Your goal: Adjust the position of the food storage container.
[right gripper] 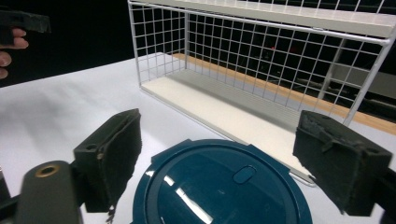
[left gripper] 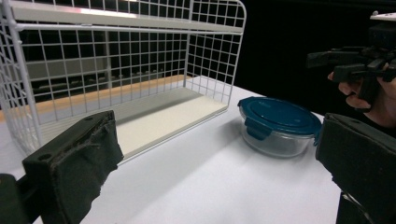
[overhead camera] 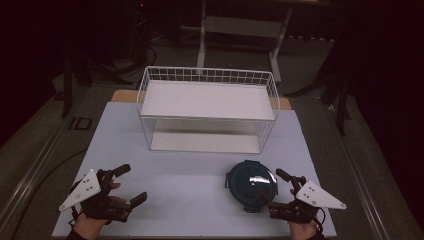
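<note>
Right tongs (overhead camera: 274, 188) gape just beside the lidded container (overhead camera: 251, 185), approaching; left tongs (overhead camera: 125, 185) idle agape; next, likely straddle and clamp it.

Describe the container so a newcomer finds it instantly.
Start at the white wire rack at the back of the table. In front of its right end, near the table's front edge, sits a round glass container with a dark teal clip lid. It is the only round, coloured thing there, just left of the right claw.

White wire rack (overhead camera: 207, 107) at table (overhead camera: 190, 170) back. Round container w/ blue lid (overhead camera: 251, 184) front right, just beside right gripper (overhead camera: 274, 189), jaws apart. Left gripper (overhead camera: 131, 183) front left, also spread, nothing between.
</note>
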A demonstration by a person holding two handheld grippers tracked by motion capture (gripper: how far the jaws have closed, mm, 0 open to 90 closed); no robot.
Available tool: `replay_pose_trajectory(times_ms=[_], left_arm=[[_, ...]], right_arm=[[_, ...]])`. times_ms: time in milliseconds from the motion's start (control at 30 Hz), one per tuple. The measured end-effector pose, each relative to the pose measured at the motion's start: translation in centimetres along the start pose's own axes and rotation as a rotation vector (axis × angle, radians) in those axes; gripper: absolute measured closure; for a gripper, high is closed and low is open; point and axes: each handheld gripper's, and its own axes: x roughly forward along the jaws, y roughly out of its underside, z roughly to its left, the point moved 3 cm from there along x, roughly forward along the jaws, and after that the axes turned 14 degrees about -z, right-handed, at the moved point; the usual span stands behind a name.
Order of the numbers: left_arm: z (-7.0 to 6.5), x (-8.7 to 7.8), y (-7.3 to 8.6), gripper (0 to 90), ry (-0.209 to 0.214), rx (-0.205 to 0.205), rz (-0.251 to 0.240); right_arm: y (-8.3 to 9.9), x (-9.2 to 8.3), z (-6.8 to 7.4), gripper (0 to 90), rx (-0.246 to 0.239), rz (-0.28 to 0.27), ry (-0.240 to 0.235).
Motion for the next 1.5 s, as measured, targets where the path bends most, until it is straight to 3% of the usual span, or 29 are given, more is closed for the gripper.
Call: replay_pose_trajectory(times_ms=[167,333,500,667,733,833,1100,1233,1267,1367,1433,1500], left_arm=[[-0.2,0.1,0.0,0.1,0.01,0.005,0.001],[-0.3,0.1,-0.3,0.0,0.012,0.003,-0.01],[-0.4,0.1,-0.5,0.1,0.016,0.006,-0.018],[-0.5,0.1,-0.7,0.0,0.02,0.0,-0.028],[-0.5,0.1,-0.8,0.0,0.022,-0.006,-0.033],[-0.5,0.2,-0.7,0.1,0.032,-0.011,-0.031],[-0.6,0.5,-0.5,0.1,0.048,-0.016,-0.024],[-0.6,0.6,-0.5,0.0,0.052,-0.019,-0.02],[-0.6,0.6,-0.5,0.0,0.052,-0.018,-0.02],[-0.6,0.6,-0.5,0.0,0.052,-0.02,-0.022],[-0.6,0.6,-0.5,0.0,0.052,-0.021,-0.021],[-0.6,0.6,-0.4,0.0,0.053,-0.02,-0.021]], right_arm=[[-0.2,0.0,0.4,13.6,-0.001,0.009,-0.012],[-1.4,0.0,1.3,12.8,0.013,-0.001,-0.062],[-3.4,0.7,1.3,12.7,-0.048,0.023,-0.074],[-5.0,1.3,-0.3,12.8,-0.032,0.026,-0.082],[-5.3,1.4,-1.2,13.1,-0.001,0.024,-0.072],[-5.4,1.3,-2.3,13.4,-0.005,0.034,-0.04],[-3.5,0.9,-4.4,12.6,0.081,0.102,-0.047],[-2.1,0.7,-4.9,13.4,0.086,0.141,-0.036],[-1.6,0.6,-4.9,15.6,0.084,0.16,-0.027],[-0.4,0.1,-5.3,35.7,0.055,0.201,0.0],[0.3,-0.4,-5.8,51.8,0.077,0.225,-0.003],[1.1,-0.8,-6.1,60.4,0.086,0.251,0.001]])
